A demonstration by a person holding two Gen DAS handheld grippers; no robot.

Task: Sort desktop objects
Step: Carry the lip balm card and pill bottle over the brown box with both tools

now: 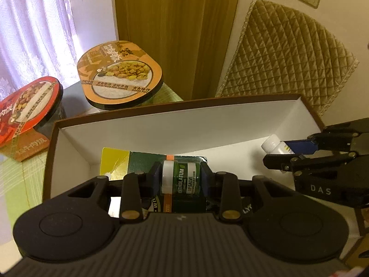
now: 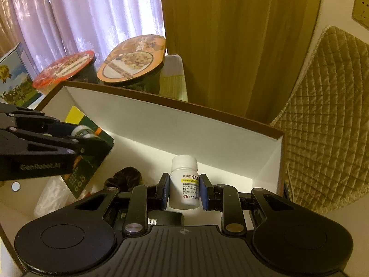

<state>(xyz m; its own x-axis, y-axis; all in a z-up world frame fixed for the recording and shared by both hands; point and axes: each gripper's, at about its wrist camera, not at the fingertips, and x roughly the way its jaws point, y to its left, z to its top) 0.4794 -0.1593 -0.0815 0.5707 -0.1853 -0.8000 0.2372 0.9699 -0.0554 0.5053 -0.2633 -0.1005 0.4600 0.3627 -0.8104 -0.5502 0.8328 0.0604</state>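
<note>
Lower both loads well inside the white box (image 2: pixel 207 133) before letting go. Your left gripper (image 1: pixel 182 180) clamps the lip salve pack (image 1: pixel 182 177) at its left end; your right gripper (image 2: pixel 184 184) clamps the pill bottle (image 2: pixel 184 182) near the right wall.

left gripper (image 1: pixel 181 180) clamped; right gripper (image 2: pixel 184 190) clamped

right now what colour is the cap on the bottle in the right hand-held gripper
White, same as the bottle body. It shows best in the right wrist view.
</note>
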